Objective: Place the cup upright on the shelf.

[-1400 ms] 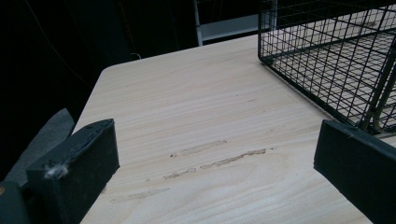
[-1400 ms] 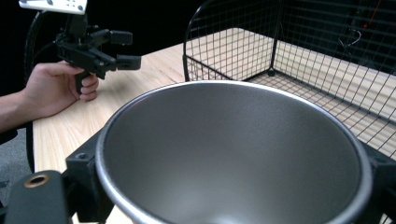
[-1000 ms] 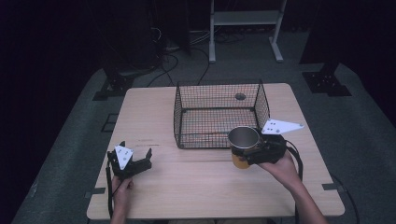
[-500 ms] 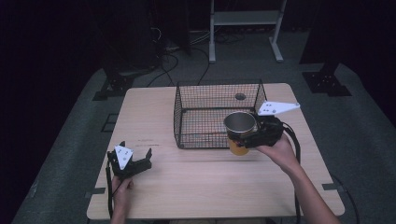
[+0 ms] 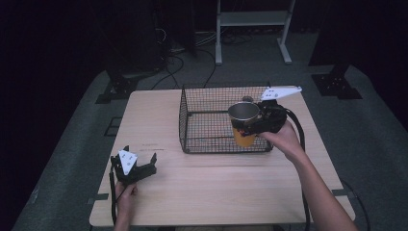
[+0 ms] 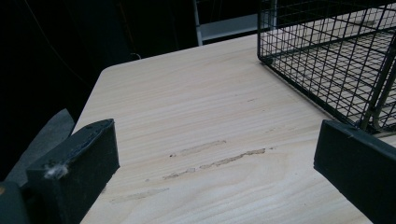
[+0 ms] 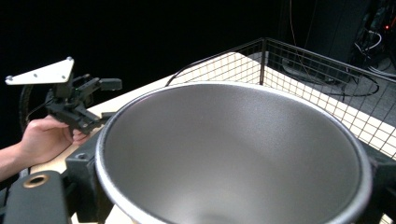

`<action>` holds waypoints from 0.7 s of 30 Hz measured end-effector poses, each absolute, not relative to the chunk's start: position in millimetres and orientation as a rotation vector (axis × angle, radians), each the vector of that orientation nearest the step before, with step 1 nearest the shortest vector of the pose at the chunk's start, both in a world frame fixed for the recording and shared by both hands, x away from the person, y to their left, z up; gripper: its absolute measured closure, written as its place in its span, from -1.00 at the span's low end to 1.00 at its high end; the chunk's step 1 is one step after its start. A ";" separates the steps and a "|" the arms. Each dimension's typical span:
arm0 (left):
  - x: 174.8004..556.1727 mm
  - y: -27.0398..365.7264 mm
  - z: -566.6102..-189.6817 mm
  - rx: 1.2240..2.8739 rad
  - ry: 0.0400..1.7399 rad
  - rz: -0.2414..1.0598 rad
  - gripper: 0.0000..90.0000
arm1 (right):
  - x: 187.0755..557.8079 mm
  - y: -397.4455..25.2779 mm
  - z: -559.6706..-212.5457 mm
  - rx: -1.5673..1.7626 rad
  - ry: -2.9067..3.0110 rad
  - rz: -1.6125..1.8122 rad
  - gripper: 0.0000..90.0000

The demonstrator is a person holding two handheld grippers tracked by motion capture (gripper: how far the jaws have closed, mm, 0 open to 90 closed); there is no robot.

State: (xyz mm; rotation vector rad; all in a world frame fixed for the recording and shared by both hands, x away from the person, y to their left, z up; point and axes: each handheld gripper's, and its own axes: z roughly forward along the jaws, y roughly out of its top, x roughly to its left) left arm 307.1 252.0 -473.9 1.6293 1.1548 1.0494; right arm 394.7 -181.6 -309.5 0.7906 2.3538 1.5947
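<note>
Overhead light falls on the pale wooden table [image 5: 211, 187], leaving the surrounding room near black at every frame edge. The high view is soft and grainy. A dull sheen spreads inside the metal cup [image 7: 233, 154], close and slightly blurred.

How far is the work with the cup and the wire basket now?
Done: the right gripper has gripped the cup and lifted it off the table. In hand: it hangs over the wire basket. Left: lowering and releasing it. The left gripper rests open.
</note>
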 end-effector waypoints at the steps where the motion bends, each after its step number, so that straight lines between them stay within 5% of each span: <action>1: 307.1 252.0 -473.9 1.630 1.155 1.049 -1.00 | 397.7 -181.3 -309.2 0.795 2.355 1.591 -0.75; 21: 306.9 251.4 -473.9 1.631 1.150 1.050 -1.00 | 455.5 -162.5 -311.0 0.870 2.370 1.539 -0.75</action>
